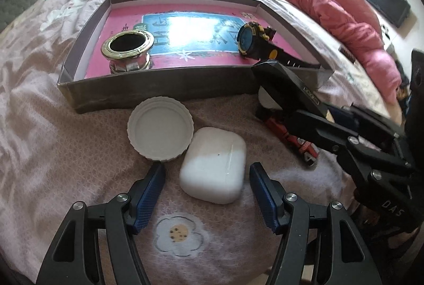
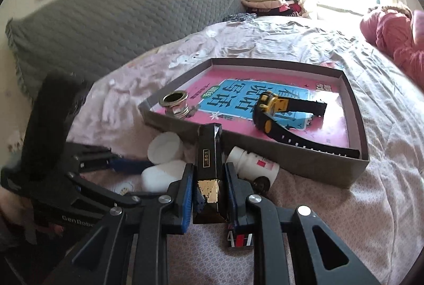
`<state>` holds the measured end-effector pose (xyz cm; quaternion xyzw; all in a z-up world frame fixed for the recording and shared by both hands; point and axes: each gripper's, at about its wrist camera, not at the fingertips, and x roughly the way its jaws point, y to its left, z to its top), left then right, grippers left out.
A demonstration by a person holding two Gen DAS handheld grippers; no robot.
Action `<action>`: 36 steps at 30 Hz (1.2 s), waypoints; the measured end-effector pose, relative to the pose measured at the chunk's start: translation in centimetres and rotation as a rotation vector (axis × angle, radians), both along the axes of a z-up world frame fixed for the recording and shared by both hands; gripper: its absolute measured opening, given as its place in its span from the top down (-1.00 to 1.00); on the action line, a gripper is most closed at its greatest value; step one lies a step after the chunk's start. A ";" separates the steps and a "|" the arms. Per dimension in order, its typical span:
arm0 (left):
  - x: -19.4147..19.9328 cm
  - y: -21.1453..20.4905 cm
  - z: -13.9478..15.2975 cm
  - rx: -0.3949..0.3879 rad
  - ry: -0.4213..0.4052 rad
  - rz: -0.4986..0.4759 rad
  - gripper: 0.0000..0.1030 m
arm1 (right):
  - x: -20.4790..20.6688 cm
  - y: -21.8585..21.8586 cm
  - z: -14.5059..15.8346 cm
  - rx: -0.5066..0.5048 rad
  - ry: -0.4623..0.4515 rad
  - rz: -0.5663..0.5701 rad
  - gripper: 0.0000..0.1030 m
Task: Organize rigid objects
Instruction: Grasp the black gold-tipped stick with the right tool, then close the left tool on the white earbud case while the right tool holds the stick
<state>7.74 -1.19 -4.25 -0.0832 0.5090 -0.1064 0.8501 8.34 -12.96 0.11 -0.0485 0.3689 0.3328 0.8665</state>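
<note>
A shallow grey box [image 1: 148, 89] with a pink book as its floor lies on the bed; it also shows in the right wrist view [image 2: 355, 168]. In it are a brass ring fitting [image 1: 128, 49] and a black-and-yellow watch [image 1: 258, 40]. My left gripper [image 1: 206, 179] is open around a white earbud case [image 1: 213, 164], beside a white jar lid [image 1: 160, 130]. My right gripper [image 2: 209, 179] is shut on a black-and-gold rectangular box [image 2: 208, 165], held near the grey box's front wall. A white pill bottle [image 2: 251, 165] lies behind it.
A red-and-black object [image 1: 296, 142] lies under the right gripper. A small striped item [image 2: 239, 238] lies below the right fingers. Pink bedding [image 1: 331, 1] is heaped at the right. A grey headboard [image 2: 106, 28] stands at the left.
</note>
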 end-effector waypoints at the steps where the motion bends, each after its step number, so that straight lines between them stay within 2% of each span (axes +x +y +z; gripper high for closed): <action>1: 0.0 0.0 0.0 -0.019 -0.001 0.010 -0.30 | 0.1 -0.2 0.1 0.019 0.006 -0.003 0.56; 5: 0.0 -0.3 -0.1 -0.027 -0.004 0.025 -0.30 | 0.3 -0.4 0.4 0.054 0.015 -0.007 0.56; 8: -0.1 -0.7 0.1 -0.054 -0.013 0.031 -0.20 | 0.2 -0.6 0.4 0.072 0.017 -0.013 0.56; 11: 0.3 -1.4 -0.2 -0.015 -0.006 0.028 -0.20 | 0.4 -1.1 0.5 0.092 0.021 -0.025 0.56; 15: 0.5 -1.5 -0.4 -0.025 -0.007 0.031 -0.20 | 0.5 -1.5 0.6 0.100 0.017 -0.045 0.56; 20: 0.7 -1.6 -0.3 -0.024 0.008 0.096 -0.20 | 0.5 -1.6 0.8 0.101 0.008 -0.052 0.56; 22: 0.6 -1.7 -0.3 -0.012 0.008 0.143 -0.05 | 0.5 -1.6 0.7 0.100 0.006 -0.059 0.56; 27: 0.4 -1.5 -0.2 -0.022 0.001 0.141 0.00 | 0.8 -2.2 0.8 0.109 0.005 -0.089 0.56; 36: -0.4 -0.8 0.9 -0.099 -0.028 0.132 0.07 | 1.0 -2.5 0.7 0.117 0.004 -0.102 0.56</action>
